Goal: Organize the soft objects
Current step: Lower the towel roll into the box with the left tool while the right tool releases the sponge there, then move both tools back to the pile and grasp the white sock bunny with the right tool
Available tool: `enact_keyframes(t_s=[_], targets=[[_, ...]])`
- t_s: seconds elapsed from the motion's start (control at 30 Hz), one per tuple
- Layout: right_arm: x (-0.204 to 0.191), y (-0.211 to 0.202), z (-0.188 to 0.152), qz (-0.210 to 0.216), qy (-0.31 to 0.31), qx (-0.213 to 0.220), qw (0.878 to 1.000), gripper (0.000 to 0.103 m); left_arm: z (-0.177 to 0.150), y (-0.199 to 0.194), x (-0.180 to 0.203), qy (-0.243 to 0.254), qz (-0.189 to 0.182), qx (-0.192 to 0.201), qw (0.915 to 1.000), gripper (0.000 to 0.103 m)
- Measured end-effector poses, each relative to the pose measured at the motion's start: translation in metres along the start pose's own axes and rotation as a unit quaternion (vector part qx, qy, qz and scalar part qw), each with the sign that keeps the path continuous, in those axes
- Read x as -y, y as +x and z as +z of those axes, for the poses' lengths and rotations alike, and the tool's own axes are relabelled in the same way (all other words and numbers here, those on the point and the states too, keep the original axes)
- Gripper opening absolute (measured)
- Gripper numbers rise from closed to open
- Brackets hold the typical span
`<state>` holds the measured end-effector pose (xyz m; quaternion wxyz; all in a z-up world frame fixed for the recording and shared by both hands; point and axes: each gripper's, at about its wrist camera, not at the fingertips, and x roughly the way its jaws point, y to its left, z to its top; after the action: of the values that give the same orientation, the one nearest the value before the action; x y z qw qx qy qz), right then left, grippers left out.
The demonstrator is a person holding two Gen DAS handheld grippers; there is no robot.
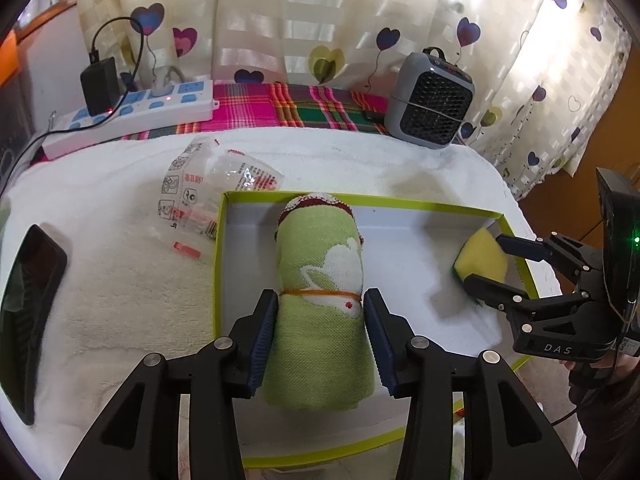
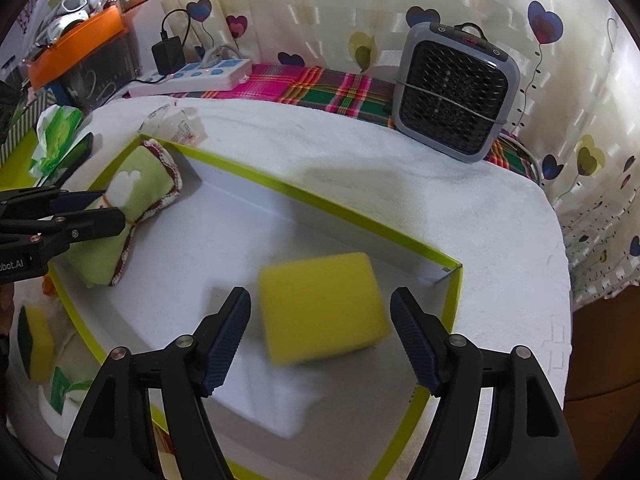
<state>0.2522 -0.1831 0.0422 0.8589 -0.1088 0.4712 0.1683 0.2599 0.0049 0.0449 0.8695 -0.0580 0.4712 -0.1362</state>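
Left gripper: jaws part-open, astride the rolled green cloth, pads just off it.
Right gripper: jaws wide, yellow sponge loose between.
Both items: inside the green-rimmed box.

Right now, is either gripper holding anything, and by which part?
Nothing is held. The left gripper straddles the rolled green towel near its rubber band; the right gripper brackets the yellow sponge, pads clear.

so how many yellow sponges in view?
2. One sponge lies in the green-rimmed box, between the right gripper's open jaws. A second sponge sits outside the box by its near-left edge. Others may be hidden.
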Motion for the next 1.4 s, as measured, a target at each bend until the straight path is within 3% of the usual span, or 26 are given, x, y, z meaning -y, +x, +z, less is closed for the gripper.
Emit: enact_keyframes(t_s=[0.77, 1.4], targets=[[0.000, -0.031, -0.014, 0.014, 0.043, 0.049, 0.998, 0.073, -0.011, -0.030, -0.005, -0.009, 0.011, 0.025, 0.9996, 0.046], [-0.010, -0.080, -0.059, 0.022, 0.094, 0.091, 0.991, 0.073, -0.055, -0.072, -0.008, -0.019, 0.009, 0.046, 0.9987, 0.047]])
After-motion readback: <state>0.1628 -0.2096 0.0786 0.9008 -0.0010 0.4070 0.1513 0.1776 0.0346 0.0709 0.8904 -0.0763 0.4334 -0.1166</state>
